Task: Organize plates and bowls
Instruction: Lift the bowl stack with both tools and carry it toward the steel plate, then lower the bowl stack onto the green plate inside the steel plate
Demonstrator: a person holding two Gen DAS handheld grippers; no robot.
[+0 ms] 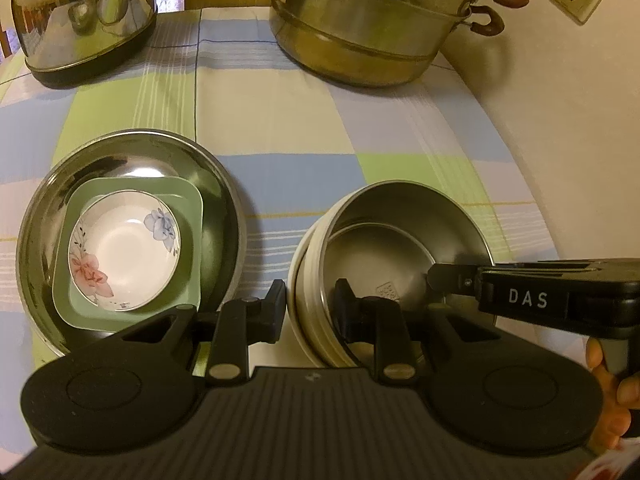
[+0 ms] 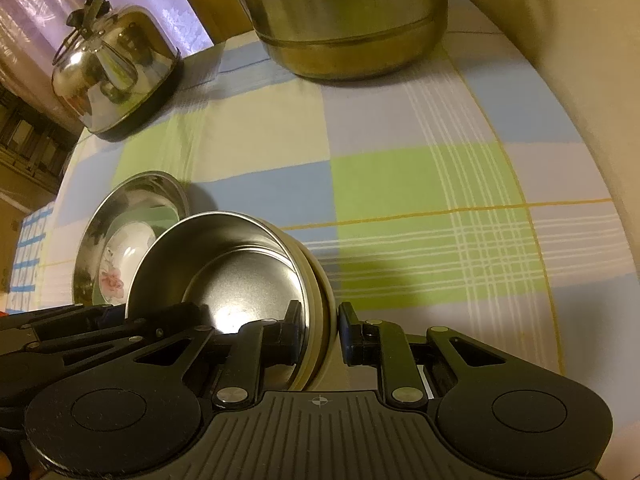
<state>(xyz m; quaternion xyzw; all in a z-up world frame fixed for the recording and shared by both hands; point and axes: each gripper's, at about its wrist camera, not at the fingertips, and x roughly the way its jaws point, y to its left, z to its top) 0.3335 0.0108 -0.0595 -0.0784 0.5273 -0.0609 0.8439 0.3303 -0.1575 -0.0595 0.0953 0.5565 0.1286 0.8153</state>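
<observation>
Steel bowl [image 1: 400,240] rim pinched by both claws.

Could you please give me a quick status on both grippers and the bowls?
Left gripper and right gripper each clamped on the nested steel bowls' rim, opposite sides. Plate stack beside, untouched. Nothing in the way.

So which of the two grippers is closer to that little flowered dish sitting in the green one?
Left. The left gripper straddles the near rim of the cream-sided steel bowls, right beside the flowered dish. The right gripper grips the bowls' opposite rim, farther away.
</observation>
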